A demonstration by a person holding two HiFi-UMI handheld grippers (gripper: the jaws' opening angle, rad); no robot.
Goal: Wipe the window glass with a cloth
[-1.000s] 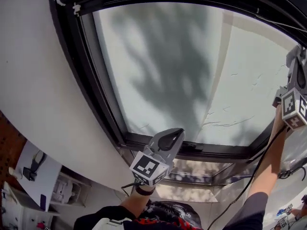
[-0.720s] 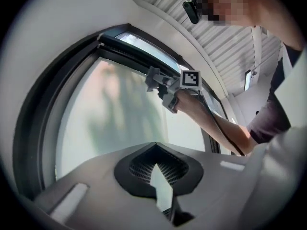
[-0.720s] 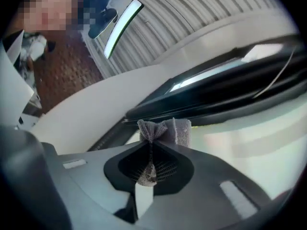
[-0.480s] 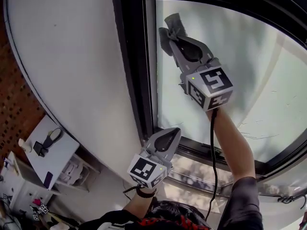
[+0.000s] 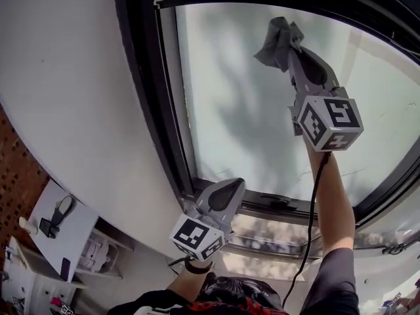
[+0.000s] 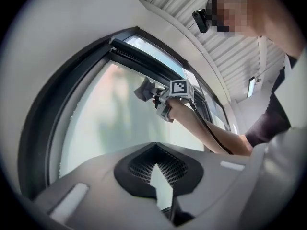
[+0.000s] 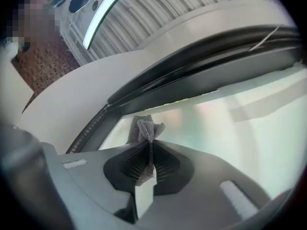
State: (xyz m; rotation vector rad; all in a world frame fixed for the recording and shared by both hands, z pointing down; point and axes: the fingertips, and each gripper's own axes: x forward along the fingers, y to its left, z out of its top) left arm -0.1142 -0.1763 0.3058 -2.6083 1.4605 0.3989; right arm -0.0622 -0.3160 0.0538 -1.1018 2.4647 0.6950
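Observation:
The window glass [image 5: 243, 110] is frosted pale and sits in a black frame [image 5: 147, 90]. My right gripper [image 5: 287, 50] is raised high on the pane, shut on a crumpled grey cloth [image 5: 279, 39] that lies against the glass near the top. In the right gripper view the cloth [image 7: 144, 127] bunches out beyond the closed jaws of the right gripper [image 7: 149, 145], just under the frame's upper bar [image 7: 201, 66]. My left gripper [image 5: 237, 184] hangs low by the frame's bottom bar [image 5: 275, 205], shut and holding nothing. The left gripper view has the left gripper [image 6: 154, 146] pointing at the glass [image 6: 110, 123], with the cloth [image 6: 144, 90] far ahead.
A white curved wall [image 5: 65, 77] runs left of the frame. Below left are a white desk [image 5: 52, 225] with small items and a brick wall [image 5: 16, 176]. A black cable [image 5: 308, 228] trails down my right forearm. A lower pane [image 5: 275, 238] sits under the bottom bar.
The right gripper with the cloth swept from the far right to the pane's left edge, then back right and up. The left gripper stayed by the bottom bar.

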